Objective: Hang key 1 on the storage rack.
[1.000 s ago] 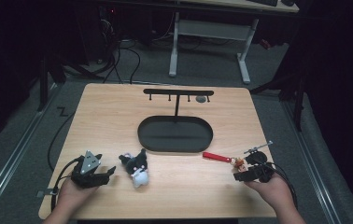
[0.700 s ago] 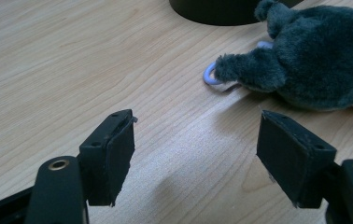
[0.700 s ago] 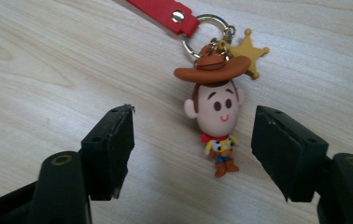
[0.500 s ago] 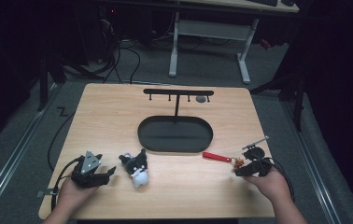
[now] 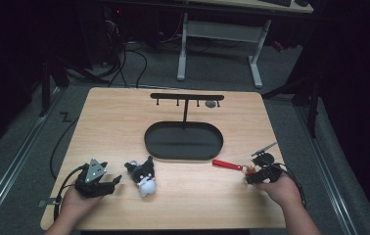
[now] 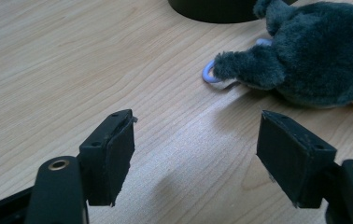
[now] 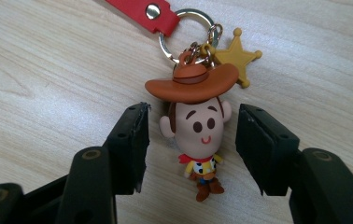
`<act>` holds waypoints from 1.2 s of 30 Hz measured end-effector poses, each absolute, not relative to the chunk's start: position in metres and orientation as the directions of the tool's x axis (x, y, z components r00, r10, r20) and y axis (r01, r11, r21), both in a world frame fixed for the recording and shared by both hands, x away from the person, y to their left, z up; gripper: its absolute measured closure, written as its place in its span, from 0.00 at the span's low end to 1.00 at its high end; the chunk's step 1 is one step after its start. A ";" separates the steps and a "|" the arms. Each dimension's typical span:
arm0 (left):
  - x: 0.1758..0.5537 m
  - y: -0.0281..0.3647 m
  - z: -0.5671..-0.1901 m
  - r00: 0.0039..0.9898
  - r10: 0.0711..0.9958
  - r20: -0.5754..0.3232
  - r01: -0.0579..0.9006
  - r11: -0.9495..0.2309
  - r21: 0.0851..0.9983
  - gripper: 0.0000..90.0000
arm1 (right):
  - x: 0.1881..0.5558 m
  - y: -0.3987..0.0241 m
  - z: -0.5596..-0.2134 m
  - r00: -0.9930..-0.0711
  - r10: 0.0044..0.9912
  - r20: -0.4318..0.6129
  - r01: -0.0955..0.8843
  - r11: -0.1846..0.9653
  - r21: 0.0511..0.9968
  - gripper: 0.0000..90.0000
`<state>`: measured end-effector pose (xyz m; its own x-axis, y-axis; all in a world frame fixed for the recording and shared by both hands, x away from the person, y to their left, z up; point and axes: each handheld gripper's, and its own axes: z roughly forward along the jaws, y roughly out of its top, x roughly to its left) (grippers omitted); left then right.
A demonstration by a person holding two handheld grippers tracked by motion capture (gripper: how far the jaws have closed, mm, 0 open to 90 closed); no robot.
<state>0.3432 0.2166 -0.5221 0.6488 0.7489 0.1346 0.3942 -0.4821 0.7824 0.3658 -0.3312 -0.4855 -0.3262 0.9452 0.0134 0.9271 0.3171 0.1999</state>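
Wooden table, near edge: left claw open, resting near-left, plush cat just right of it, w/ lilac ring. Right claw open, jaws either side of cowboy keychain, not touching; red strap leads left. Farther, centre: black hook stand.

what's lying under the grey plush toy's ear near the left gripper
A pale purple ring pokes out from under the plush toy, resting on the wooden table. Only part of its loop shows; the rest, and whatever joins it to the toy, is hidden beneath the fur.
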 end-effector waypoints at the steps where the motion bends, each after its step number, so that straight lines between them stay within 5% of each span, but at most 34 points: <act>1: 0.343 0.217 -0.522 0.649 0.749 0.135 0.394 -0.482 0.782 0.31 | 0.366 -0.331 -0.487 -0.327 0.945 0.014 0.927 0.318 0.201 0.51; 36: 0.343 0.215 -0.523 0.651 0.746 0.142 0.392 -0.491 0.778 0.31 | 0.360 -0.327 -0.473 -0.342 0.939 -0.034 0.913 0.341 0.223 0.65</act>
<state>0.3426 0.2153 -0.5226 0.6506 0.7460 0.1424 0.3923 -0.4907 0.7780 0.3603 -0.3269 -0.4729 -0.3423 0.9390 -0.0338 0.9131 0.3409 0.2235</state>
